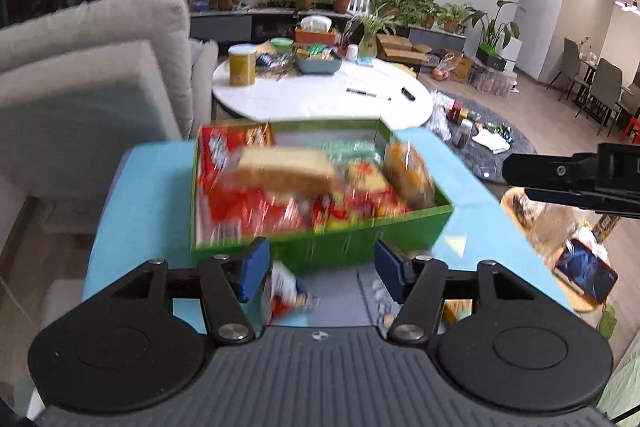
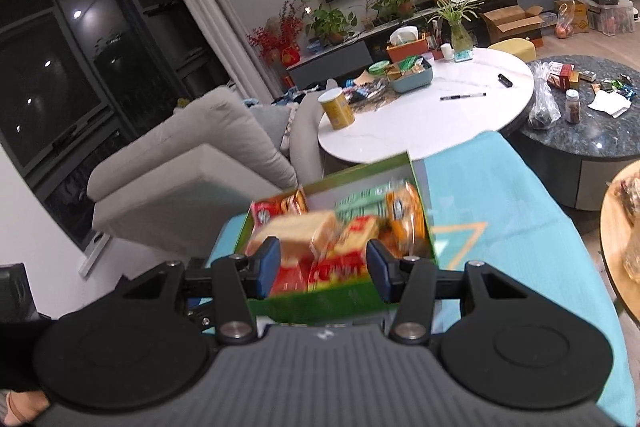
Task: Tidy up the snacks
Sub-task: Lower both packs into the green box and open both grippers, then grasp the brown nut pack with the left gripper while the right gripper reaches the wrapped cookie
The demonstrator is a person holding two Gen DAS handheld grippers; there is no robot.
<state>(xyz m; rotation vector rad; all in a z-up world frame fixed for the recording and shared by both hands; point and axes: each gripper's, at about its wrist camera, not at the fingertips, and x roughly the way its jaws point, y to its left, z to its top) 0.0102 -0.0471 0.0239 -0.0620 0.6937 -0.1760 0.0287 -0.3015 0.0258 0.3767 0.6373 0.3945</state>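
A green box (image 1: 360,233) full of snack packets sits on a light blue table (image 1: 148,187). A tan bread-like pack (image 1: 284,171) lies on top of red packets (image 1: 248,211), with an orange pack (image 1: 408,175) at the right. My left gripper (image 1: 322,273) is open and empty, just in front of the box's near wall. A small red and white packet (image 1: 286,291) lies on the table between its fingers. My right gripper (image 2: 322,267) is open and empty over the near edge of the box (image 2: 344,297). It also shows from the side in the left wrist view (image 1: 576,179).
A white round table (image 1: 320,95) with a yellow can (image 1: 241,65), a blue snack tray (image 1: 318,61) and a pen stands behind. A grey sofa (image 1: 92,67) is to the left. A dark low table (image 2: 592,123) and a wooden side table (image 1: 556,247) with a phone (image 1: 584,273) are to the right.
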